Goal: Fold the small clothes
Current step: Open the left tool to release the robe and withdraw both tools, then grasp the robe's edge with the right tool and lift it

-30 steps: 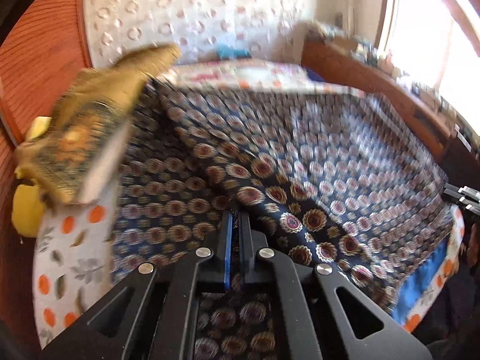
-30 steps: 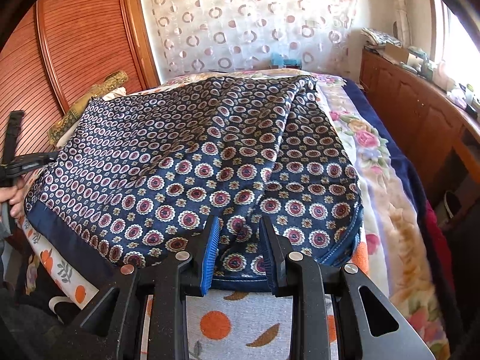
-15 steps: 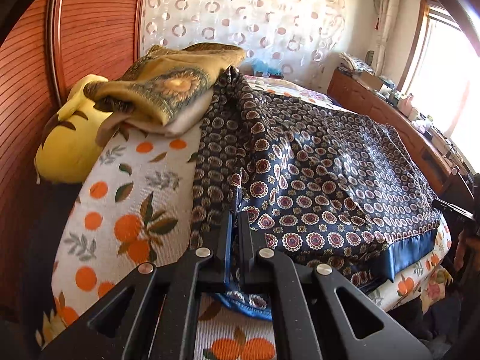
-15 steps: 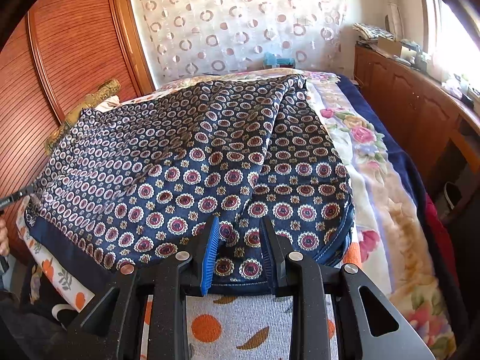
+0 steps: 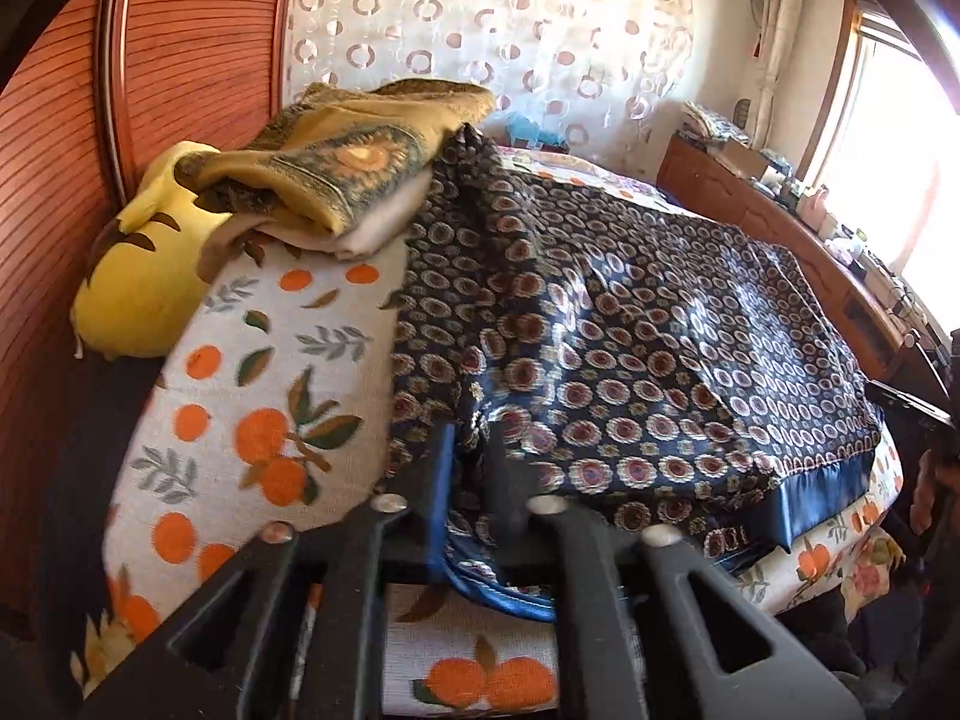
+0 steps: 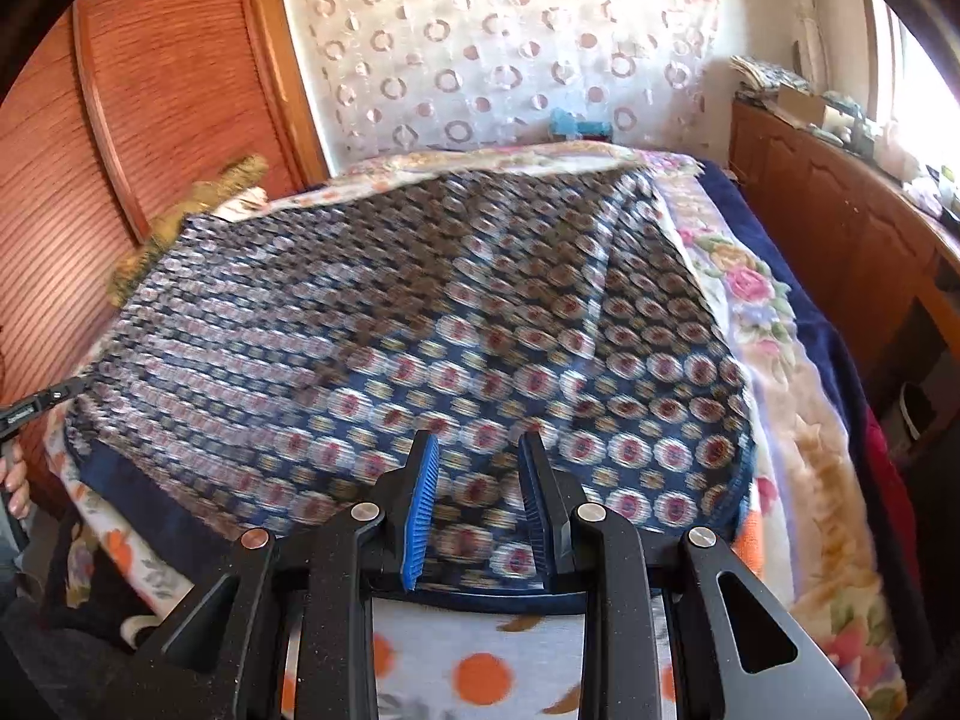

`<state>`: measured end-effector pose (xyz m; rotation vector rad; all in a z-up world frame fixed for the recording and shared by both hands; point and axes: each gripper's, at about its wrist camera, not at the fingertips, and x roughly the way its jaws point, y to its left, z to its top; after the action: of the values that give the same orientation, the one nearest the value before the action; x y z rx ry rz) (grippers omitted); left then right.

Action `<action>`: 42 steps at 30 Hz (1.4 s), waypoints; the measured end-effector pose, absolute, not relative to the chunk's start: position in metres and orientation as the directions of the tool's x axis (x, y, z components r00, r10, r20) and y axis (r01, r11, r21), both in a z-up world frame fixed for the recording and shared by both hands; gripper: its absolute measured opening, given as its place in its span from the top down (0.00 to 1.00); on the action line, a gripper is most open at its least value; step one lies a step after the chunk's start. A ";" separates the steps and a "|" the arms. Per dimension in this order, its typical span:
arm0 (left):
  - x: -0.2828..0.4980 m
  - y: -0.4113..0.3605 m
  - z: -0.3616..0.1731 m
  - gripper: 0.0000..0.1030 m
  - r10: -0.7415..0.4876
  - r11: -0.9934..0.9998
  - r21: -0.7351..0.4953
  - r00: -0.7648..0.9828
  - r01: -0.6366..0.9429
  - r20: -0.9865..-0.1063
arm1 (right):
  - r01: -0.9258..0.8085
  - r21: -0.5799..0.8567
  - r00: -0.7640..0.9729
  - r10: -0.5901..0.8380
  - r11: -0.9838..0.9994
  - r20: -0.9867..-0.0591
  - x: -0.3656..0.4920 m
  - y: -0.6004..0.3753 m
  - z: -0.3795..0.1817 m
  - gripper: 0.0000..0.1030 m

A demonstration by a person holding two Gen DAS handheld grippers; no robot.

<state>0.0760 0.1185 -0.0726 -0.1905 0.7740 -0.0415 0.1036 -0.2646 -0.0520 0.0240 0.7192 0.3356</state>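
Left claw (image 5: 471, 474) pinches the cloth (image 5: 630, 324) hem, right claw (image 6: 474, 492) spread over it (thin, slippery, floppy; best gripped at bound corners).

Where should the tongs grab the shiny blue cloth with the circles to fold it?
Best at the near hem of the navy satin garment with circle medallions, probably at its right front corner. That edge lies flat along the orange-print bedspread, so the open right tongs could slide in low from the bed's front side.
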 end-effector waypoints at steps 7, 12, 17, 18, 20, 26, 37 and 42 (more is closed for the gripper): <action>0.066 0.144 -0.058 0.48 -0.112 0.977 -0.209 0.741 -0.040 -0.662 | -0.465 0.121 0.668 0.437 0.877 -0.603 0.086 -0.189 -0.033 0.73; 0.049 0.168 -0.051 0.29 -0.108 0.973 -0.224 0.763 -0.049 -0.637 | -0.634 0.110 0.582 0.566 0.765 -0.583 0.077 -0.102 -0.028 0.54; 0.034 0.193 -0.051 0.25 -0.070 0.976 -0.204 0.763 -0.083 -0.643 | -0.758 0.089 0.474 0.639 0.646 -0.605 0.073 -0.014 -0.038 0.52; 0.031 0.196 -0.052 0.25 -0.062 0.976 -0.199 0.762 -0.090 -0.645 | -0.778 0.083 0.455 0.649 0.623 -0.610 0.071 0.001 -0.041 0.52; 0.025 0.205 -0.053 0.25 -0.029 0.977 -0.178 0.755 -0.117 -0.655 | -0.810 0.071 0.419 0.660 0.582 -0.624 0.070 0.030 -0.046 0.52; 0.011 0.232 -0.057 0.25 0.028 0.967 -0.174 0.752 -0.189 -0.659 | -0.855 0.076 0.335 0.657 0.514 -0.676 0.074 0.092 -0.065 0.52; 0.009 0.240 -0.067 0.25 0.029 0.961 -0.187 0.745 -0.205 -0.666 | -0.859 -0.014 0.369 0.601 0.512 -0.709 0.087 0.136 -0.082 0.52; 0.012 0.238 -0.065 0.25 0.021 0.963 -0.187 0.745 -0.194 -0.667 | -0.863 -0.097 0.412 0.577 0.497 -0.705 0.079 0.144 -0.085 0.79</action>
<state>0.0117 0.2377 -0.0650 -0.2521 0.7233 0.1191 0.0792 0.1436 -0.0855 -0.4935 0.6616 0.9528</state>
